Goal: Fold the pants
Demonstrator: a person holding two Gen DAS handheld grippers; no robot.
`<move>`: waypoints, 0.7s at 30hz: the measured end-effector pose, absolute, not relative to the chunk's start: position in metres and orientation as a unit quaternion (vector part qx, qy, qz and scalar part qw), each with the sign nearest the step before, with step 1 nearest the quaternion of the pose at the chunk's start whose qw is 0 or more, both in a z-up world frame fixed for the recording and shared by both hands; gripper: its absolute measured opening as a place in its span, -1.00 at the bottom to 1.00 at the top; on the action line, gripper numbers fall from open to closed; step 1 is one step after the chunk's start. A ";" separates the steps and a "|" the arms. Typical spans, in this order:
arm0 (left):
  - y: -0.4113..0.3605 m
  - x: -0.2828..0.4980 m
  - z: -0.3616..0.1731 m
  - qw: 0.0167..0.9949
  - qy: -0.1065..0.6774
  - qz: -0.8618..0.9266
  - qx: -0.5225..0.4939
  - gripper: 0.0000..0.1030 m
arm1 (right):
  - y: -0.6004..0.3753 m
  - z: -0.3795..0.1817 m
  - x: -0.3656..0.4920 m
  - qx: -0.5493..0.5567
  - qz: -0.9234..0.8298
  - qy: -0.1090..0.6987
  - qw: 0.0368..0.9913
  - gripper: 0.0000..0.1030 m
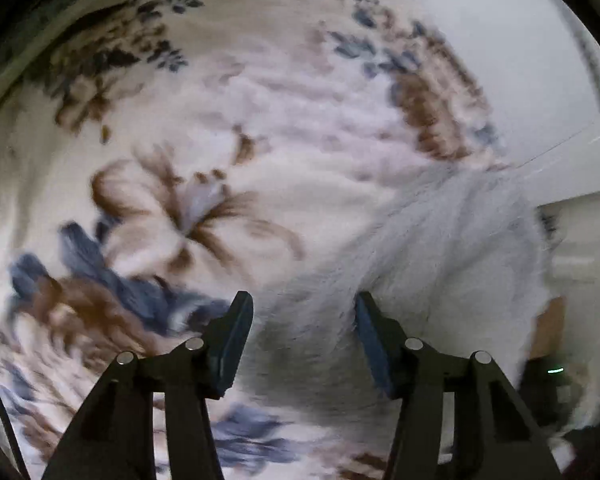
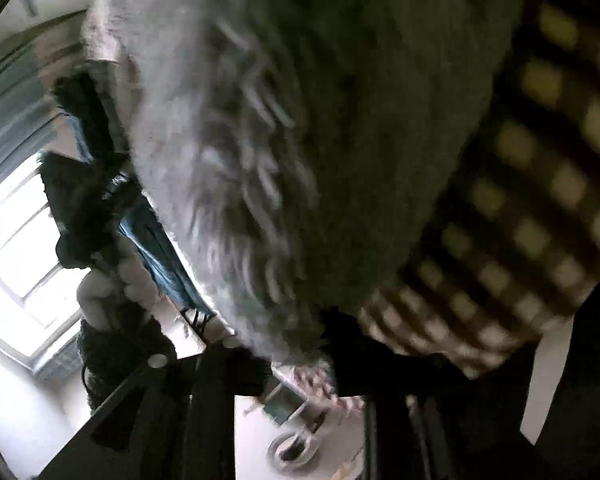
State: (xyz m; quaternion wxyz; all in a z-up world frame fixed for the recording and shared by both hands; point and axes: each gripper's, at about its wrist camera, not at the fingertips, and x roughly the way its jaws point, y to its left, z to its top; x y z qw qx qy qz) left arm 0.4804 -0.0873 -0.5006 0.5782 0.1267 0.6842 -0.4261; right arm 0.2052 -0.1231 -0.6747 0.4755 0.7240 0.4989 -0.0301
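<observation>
We see one pair of pale fleecy pants [image 1: 452, 264] bunched on the floral blanket [image 1: 204, 128], a fold running between the fingers of the left gripper [image 1: 300, 328], whose jaws stand spread, pads apart from the cloth. In the right view the pants [image 2: 300, 140] fill the frame; the right gripper [image 2: 300, 376] sits under them, its jaws too dark to tell. Blanket lies free to the left.

Colours and patterns we record

We list pale grey fuzzy pants [image 1: 452, 248], a cream blanket [image 1: 228, 128] with brown-and-blue flowers, and a black-and-cream checked cloth [image 2: 540, 200].
</observation>
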 end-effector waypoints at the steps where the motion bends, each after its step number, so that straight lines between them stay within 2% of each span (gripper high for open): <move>1: -0.082 0.479 -0.499 0.561 0.698 -0.437 0.090 0.20 | -0.121 -0.668 0.204 0.718 -0.023 0.496 0.487 -0.13; 2: -0.077 0.478 -0.498 0.557 0.702 -0.439 0.069 0.31 | -0.121 -0.663 0.203 0.714 -0.018 0.495 0.495 0.27; 3: -0.073 0.476 -0.498 0.552 0.706 -0.443 0.044 0.50 | -0.120 -0.658 0.204 0.711 -0.015 0.489 0.505 0.43; 4: -0.067 0.473 -0.503 0.543 0.714 -0.442 0.024 0.59 | -0.120 -0.653 0.204 0.711 -0.012 0.476 0.518 0.50; 6: -0.062 0.468 -0.518 0.533 0.731 -0.426 0.021 0.58 | -0.116 -0.656 0.215 0.704 -0.004 0.484 0.519 0.47; 8: -0.060 0.462 -0.534 0.547 0.730 -0.409 0.026 0.58 | -0.114 -0.664 0.231 0.691 -0.016 0.501 0.520 -0.63; 12: -0.064 0.477 -0.539 0.576 0.719 -0.388 -0.007 0.32 | -0.102 -0.673 0.222 0.667 -0.043 0.533 0.519 -0.67; 16: -0.081 0.488 -0.537 0.580 0.713 -0.393 0.009 0.30 | -0.101 -0.682 0.206 0.677 -0.045 0.545 0.493 -0.70; 18: -0.086 0.491 -0.529 0.574 0.721 -0.387 0.021 0.31 | -0.104 -0.681 0.209 0.685 -0.025 0.545 0.483 -0.66; 19: -0.090 0.491 -0.517 0.580 0.718 -0.384 0.034 0.31 | -0.111 -0.670 0.207 0.681 -0.017 0.544 0.491 -0.49; 20: -0.093 0.489 -0.499 0.596 0.703 -0.384 0.054 0.32 | -0.116 -0.661 0.206 0.674 -0.019 0.545 0.499 -0.11; 21: -0.096 0.486 -0.484 0.612 0.688 -0.384 0.073 0.42 | -0.131 -0.643 0.198 0.663 -0.032 0.537 0.521 0.06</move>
